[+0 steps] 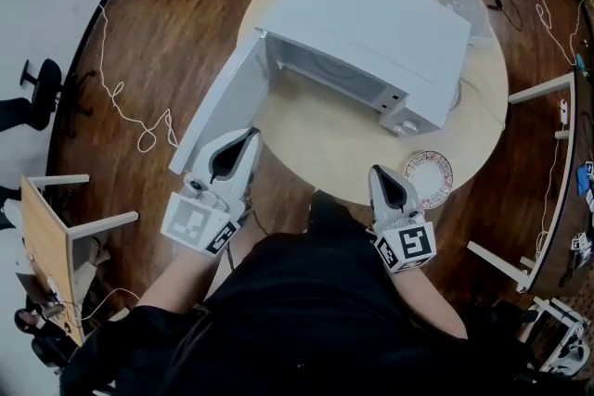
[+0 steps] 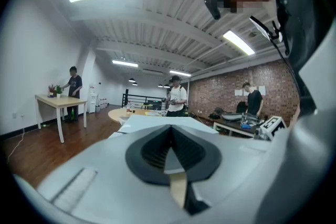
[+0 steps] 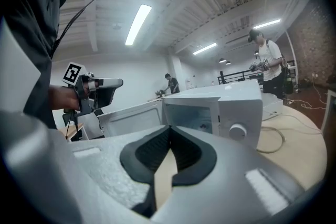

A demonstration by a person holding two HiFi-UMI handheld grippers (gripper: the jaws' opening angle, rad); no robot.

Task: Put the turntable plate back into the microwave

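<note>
White microwave sits open-doored on the round table, cavity too washed out to tell what's inside, while the turntable plate lies outside on the tabletop, just beside the right gripper. That and the left gripper are both squeezed closed, holding nothing.

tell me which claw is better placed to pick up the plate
Right, probably. The plate lies just beside the right claw, while the left claw is farther off, by the open microwave door. Both claws are shut and empty.
</note>
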